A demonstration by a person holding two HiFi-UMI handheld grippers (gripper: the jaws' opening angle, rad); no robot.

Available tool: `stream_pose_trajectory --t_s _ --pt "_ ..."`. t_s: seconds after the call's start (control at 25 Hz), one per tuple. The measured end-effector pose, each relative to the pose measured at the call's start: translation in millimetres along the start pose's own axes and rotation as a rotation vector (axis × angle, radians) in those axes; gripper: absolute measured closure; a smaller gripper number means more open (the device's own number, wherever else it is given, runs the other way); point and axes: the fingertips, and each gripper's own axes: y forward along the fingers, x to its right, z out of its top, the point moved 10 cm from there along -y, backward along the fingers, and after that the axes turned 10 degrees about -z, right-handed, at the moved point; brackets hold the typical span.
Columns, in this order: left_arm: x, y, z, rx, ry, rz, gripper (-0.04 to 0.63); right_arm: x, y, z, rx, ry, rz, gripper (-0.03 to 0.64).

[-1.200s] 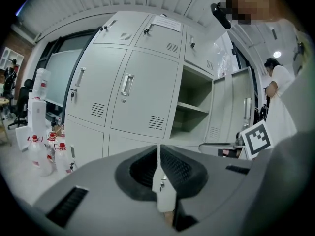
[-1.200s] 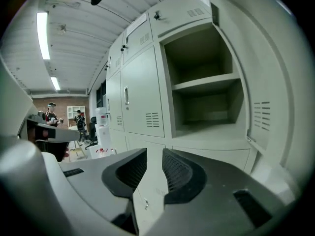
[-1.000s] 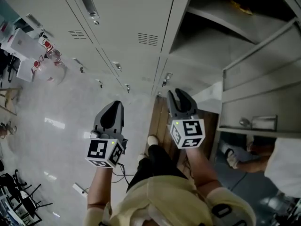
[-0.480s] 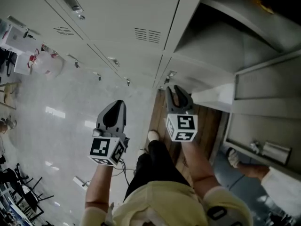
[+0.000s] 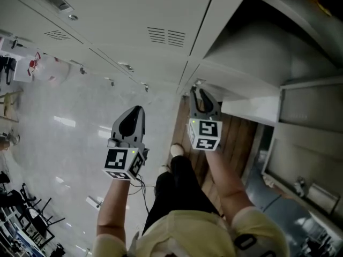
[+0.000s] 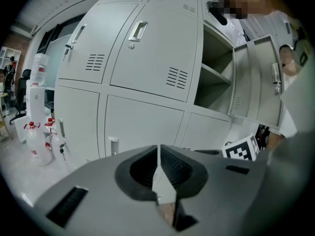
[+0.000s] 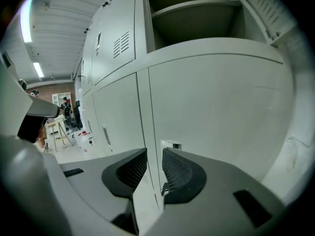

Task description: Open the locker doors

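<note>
Right grey two-jaw claw (image 7: 154,156): jaws narrowly apart, empty. Small metal handle (image 7: 170,145) of closed pale grey steel locker door (image 7: 216,102) sits just ahead of its tips. Left claw (image 6: 158,149): jaws together, nothing held, bank of grey lockers (image 6: 147,68) well ahead.

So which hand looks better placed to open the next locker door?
Likely right. The right gripper has its jaws apart, aimed at the handle of the closed lower door just ahead. The left gripper is shut, with no handle lined up.
</note>
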Motion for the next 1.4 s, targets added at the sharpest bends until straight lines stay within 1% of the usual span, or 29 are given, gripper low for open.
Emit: stream_pose_trajectory --t_s 0.12,0.28,0.44,0.6,0.76,0.96,1.16,1.4 --pt "-5 9 -6 -0.008 0.000 -0.006 0.577 3 13 -7 -0.011 -0.005 -0.022 0.523" --pt "-10 18 -16 -0.028 0.019 0.000 0.577 4 31 -13 -0.024 -0.005 -0.037 0.523" --pt "-8 21 -20 -0.040 -0.006 -0.006 0.577 -1 42 -14 -0.032 0.035 -0.046 0.523" --pt "-9 19 -22 -0.052 -0.020 -0.001 0.577 -5 53 -16 -0.036 0.030 -0.060 0.523" --pt "-12 15 -25 -0.050 -0.016 0.000 0.577 -7 61 -15 -0.031 0.024 -0.070 0.511" --pt "-10 7 -27 -0.054 -0.019 0.003 0.577 -12 63 -11 -0.011 -0.006 -0.050 0.508" --pt "-11 -2 -28 -0.054 -0.008 0.006 0.577 -14 57 -12 -0.030 -0.004 -0.050 0.508" --pt "-5 -13 -26 -0.049 0.006 -0.005 0.577 -19 33 -23 -0.046 -0.013 -0.038 0.508"
